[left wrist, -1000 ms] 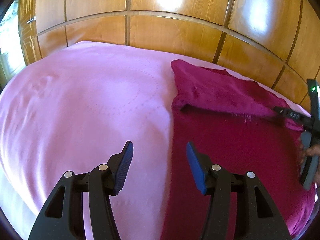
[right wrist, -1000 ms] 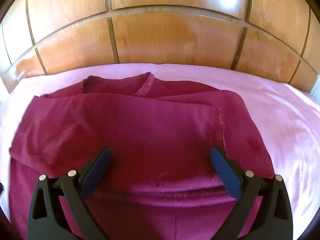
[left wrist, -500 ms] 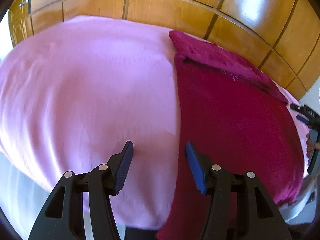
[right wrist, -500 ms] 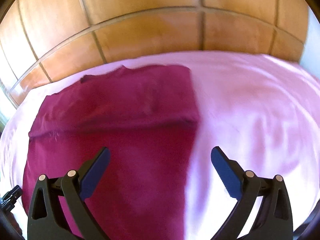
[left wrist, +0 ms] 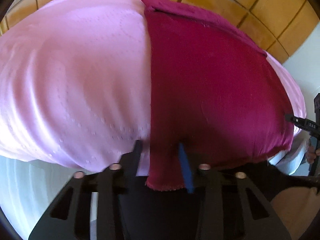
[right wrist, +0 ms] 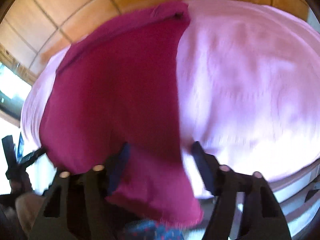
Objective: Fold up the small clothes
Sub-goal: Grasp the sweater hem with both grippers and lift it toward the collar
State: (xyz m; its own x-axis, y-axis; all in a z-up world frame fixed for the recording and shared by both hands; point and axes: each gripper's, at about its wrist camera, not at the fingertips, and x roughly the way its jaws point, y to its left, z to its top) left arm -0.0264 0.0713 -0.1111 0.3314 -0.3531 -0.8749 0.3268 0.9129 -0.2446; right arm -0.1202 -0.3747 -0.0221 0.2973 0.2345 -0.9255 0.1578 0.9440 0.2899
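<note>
A pink bedsheet (left wrist: 70, 70) covers the bed, and on it lies a magenta garment (left wrist: 210, 84), its far end already folded over and its near hem hanging over the bed's edge. The left gripper (left wrist: 160, 160) and right gripper (right wrist: 160, 158), each with jaws just closing, bracket the two near corners; both look partly closed around the cloth, apparently to lift the hem for the next fold, though whether the pads press yet cannot be told.

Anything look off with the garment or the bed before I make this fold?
Nothing damaged. The maroon garment lies flat on the pink sheet, but its near hem hangs over the bed's edge, a corner between each gripper's jaws, which have just been closing.
</note>
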